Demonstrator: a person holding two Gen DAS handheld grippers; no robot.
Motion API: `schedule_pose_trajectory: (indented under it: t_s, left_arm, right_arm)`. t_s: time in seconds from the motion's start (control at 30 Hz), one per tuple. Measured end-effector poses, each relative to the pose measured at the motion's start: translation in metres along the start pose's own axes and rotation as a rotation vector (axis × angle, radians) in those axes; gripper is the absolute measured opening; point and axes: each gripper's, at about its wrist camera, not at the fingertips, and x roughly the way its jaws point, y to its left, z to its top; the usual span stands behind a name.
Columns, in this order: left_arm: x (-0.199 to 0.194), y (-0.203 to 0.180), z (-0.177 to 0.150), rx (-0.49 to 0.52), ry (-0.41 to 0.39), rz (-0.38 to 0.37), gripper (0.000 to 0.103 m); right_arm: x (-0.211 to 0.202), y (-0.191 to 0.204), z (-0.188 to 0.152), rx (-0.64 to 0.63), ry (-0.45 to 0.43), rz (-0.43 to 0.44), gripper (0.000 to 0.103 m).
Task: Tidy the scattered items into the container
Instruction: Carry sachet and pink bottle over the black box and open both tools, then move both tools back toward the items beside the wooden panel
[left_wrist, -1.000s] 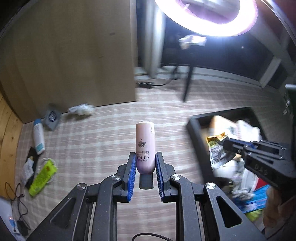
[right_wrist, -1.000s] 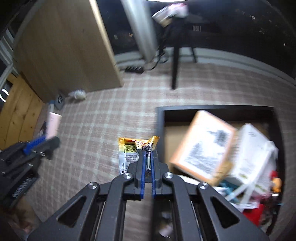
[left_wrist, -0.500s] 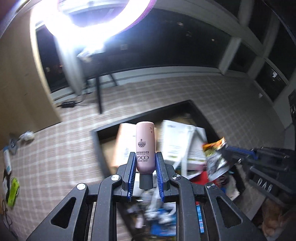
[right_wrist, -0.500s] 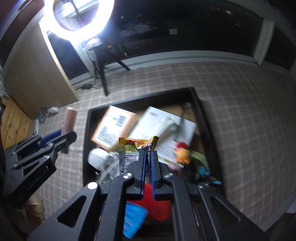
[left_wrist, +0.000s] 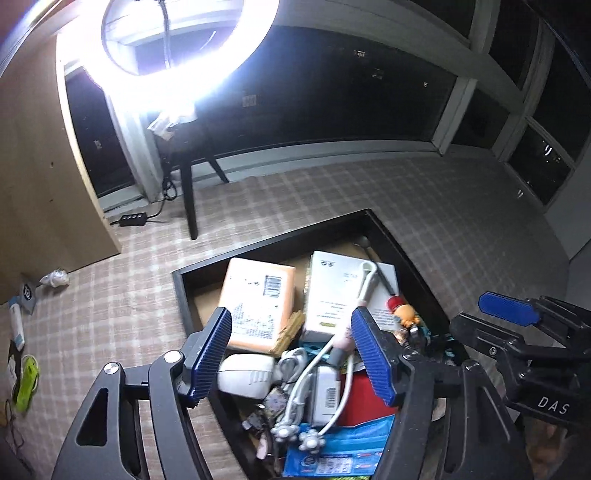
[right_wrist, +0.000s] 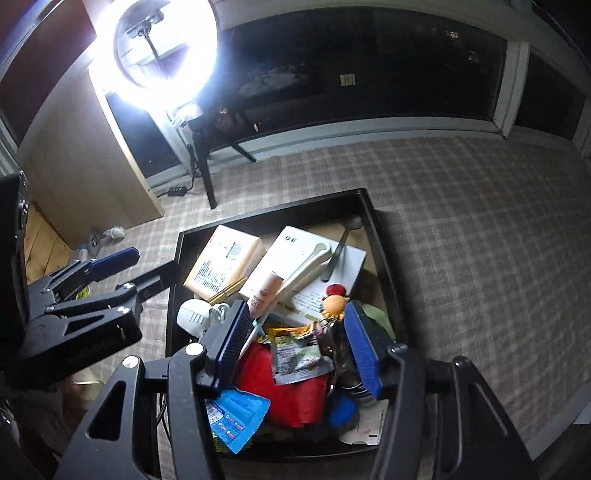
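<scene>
A black container (left_wrist: 266, 247) (right_wrist: 273, 210) sits on the checked carpet, full of boxes, cables and packets. My left gripper (left_wrist: 291, 354) hangs over its near left part with its jaws opening and nothing between the pads. The pink bottle (left_wrist: 341, 339) (right_wrist: 264, 291) lies loose in the container, leaning on a white box (right_wrist: 317, 254). My right gripper (right_wrist: 295, 345) is above the middle of the container, its jaws also opening. The yellow snack packet (right_wrist: 295, 350) lies free below it on a red item. Each gripper shows in the other's view: left gripper (right_wrist: 122, 269), right gripper (left_wrist: 517, 325).
A bright ring light on a dark stand (left_wrist: 188, 199) stands behind the container, beside a wooden cabinet (left_wrist: 40, 177). On the floor to the left lie a green packet (left_wrist: 26, 380), a white bottle (left_wrist: 16, 325) and crumpled tissue (left_wrist: 55, 278). A power strip (left_wrist: 135, 218) lies near the cabinet.
Both grippers swung from the carpet to above the container, then opened. The pink bottle left the left gripper and the snack packet left the right one; both now lie in the container.
</scene>
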Motion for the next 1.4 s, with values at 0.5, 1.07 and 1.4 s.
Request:
schedule_pose_trajectory:
  t_s: [0.5,1.07,1.4]
  left_arm:
    - [-0.007,0.139,-0.028,-0.132,0.017,0.114,0.064]
    - [-0.018,0.437,-0.068,-0.359,0.082,0.263,0.065]
    - [0.042,0.559,-0.081,-0.573,0.157,0.308,0.074]
  right_arm:
    - [0.039,0.111,0.005,-0.147,-0.054,0.079,0.053]
    - [0.149,0.328,0.042,-0.189,0.025,0.107,0.062]
    - [0.258,0.446,0.084,-0.364,0.034,0.088,0.068]
